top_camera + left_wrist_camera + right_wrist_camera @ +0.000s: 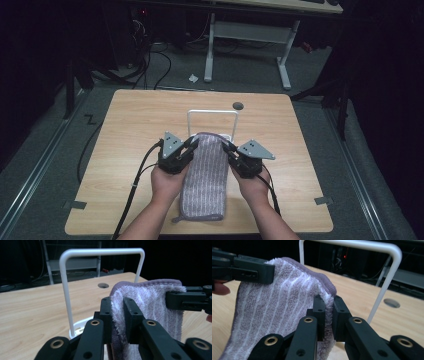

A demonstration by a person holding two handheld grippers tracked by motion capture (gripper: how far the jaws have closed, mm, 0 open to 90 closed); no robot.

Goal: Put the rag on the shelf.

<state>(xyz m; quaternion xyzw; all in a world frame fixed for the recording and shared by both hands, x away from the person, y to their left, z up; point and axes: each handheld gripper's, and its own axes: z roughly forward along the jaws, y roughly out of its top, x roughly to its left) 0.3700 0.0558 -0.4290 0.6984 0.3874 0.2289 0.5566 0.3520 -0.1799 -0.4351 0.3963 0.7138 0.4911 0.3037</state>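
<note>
- High view: left gripper (192, 145) and right gripper (231, 151) are each clamping a towel (205, 180) corner, jaws closed.
- Towel is hanging spread, evidently for draping over the white rack (212, 112) on the counter (130, 130).

High view looks down; both gripper views closely share the towel (150, 305).

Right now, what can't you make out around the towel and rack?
- Rack base: high view, hidden behind the towel.
- Towel's lower end: left tongs view and right tongs view, cut off by the bottom edge.
- Clutter under the far desk: high view, too dark.
</note>
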